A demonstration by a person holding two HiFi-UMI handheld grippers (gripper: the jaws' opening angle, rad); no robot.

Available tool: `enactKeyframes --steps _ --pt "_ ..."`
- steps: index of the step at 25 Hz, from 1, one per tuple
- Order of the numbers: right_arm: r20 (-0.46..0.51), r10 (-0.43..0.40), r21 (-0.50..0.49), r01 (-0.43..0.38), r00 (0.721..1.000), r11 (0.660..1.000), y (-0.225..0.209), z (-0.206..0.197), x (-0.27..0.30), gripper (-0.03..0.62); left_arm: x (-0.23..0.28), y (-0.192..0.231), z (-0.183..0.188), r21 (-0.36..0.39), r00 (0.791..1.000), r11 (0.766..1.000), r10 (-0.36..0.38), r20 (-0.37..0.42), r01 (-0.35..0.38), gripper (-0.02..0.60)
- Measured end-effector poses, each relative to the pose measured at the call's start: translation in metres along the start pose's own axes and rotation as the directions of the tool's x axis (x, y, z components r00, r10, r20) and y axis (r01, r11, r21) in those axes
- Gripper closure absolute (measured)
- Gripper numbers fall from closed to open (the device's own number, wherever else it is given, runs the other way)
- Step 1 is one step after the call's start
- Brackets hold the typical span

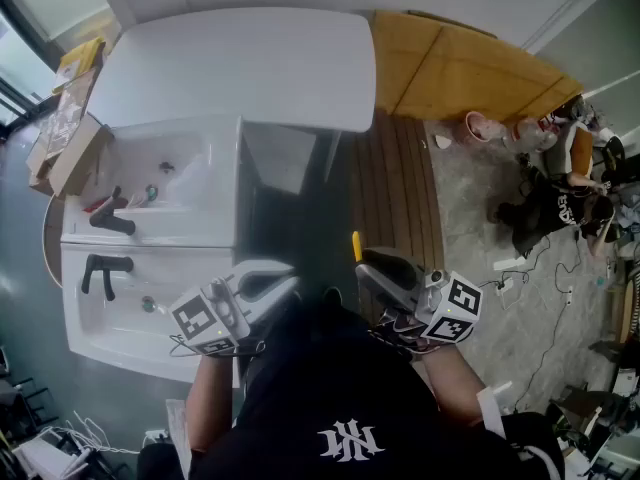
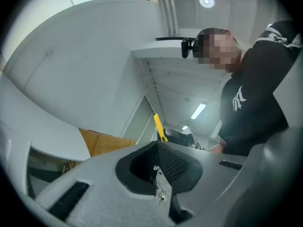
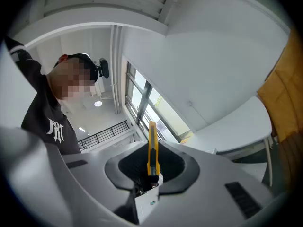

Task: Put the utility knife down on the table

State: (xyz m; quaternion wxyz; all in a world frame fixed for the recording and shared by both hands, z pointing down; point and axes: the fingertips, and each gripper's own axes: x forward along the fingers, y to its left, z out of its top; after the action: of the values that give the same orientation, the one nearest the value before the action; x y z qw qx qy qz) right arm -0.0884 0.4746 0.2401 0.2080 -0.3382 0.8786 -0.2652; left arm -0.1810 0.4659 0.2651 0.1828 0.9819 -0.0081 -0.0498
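Observation:
A yellow utility knife [image 1: 357, 246] stands upright between the jaws of my right gripper [image 1: 368, 265], which is shut on it and held close to my body. In the right gripper view the knife [image 3: 152, 148] rises out of the gripper [image 3: 152, 156], its tip pointing up past the jaw ends. My left gripper [image 1: 283, 278] is level with it on the left, shut with nothing in it. In the left gripper view its jaws [image 2: 157, 146] meet, and the knife [image 2: 160, 127] shows beyond them. The white table [image 1: 240, 68] lies ahead, well beyond both grippers.
A white sink unit [image 1: 150, 218] with black taps [image 1: 108, 268] stands at the left. A wooden platform [image 1: 470, 68] lies behind the table at the right. A person [image 1: 560, 198] sits on the floor far right among cables. Cardboard boxes [image 1: 65, 143] stand at the far left.

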Motion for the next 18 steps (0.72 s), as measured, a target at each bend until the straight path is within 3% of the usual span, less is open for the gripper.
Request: enactKeyframes --steps 4,7,14,18 --pt "-0.013 0.047 0.035 -0.046 0.999 0.998 0.006 0.009 -0.014 0.54 0.03 -0.033 0.042 -0.047 0.991 0.998 -0.024 0.131 0.03 0.58" --pt "0.007 0.056 0.035 -0.056 0.998 0.998 0.007 0.014 -0.025 0.54 0.045 -0.044 0.047 0.011 0.995 1.0 -0.029 0.096 0.028 0.58" --pt "0.033 0.049 -0.012 -0.049 0.998 0.999 0.002 0.027 -0.055 0.54 0.079 -0.052 0.036 -0.012 0.997 0.998 -0.064 0.054 0.064 0.58" --pt "0.068 0.05 -0.034 -0.048 0.996 0.998 0.003 0.043 -0.076 0.54 0.105 -0.059 0.027 0.02 0.996 0.996 -0.086 0.003 0.086 0.58"
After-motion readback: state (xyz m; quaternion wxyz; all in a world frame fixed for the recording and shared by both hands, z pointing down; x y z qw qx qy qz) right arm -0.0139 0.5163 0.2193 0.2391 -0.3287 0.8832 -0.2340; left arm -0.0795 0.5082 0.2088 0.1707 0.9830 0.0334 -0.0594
